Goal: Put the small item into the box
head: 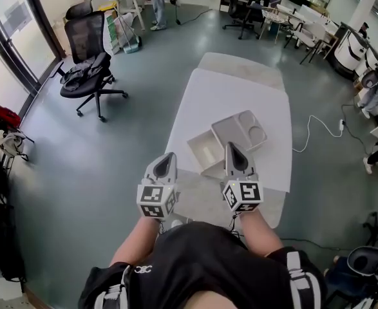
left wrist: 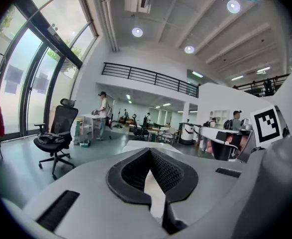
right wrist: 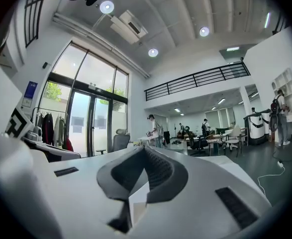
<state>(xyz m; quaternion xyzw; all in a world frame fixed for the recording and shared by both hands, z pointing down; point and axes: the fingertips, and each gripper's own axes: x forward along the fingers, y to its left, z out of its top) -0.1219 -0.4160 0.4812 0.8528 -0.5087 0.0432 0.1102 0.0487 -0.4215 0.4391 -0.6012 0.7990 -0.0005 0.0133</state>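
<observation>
Jaws together on both my left gripper (head: 168,157) and my right gripper (head: 231,148); nothing is clamped. Ahead, one white table (head: 227,95) carries one open box (head: 195,148) just beside one gray compartment tray (head: 230,129). I cannot make out the small item. One black office chair (head: 89,63) stands well left.

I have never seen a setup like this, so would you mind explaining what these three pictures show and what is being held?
A person holds two tools: the left hand-held gripper and the right hand-held gripper. One picture looks down from a head camera; the other two come from cameras riding on each gripper, looking along its jaws. On the white table lie an open cream box and a grey tray with compartments. Both grippers are shut and hold nothing.
</observation>
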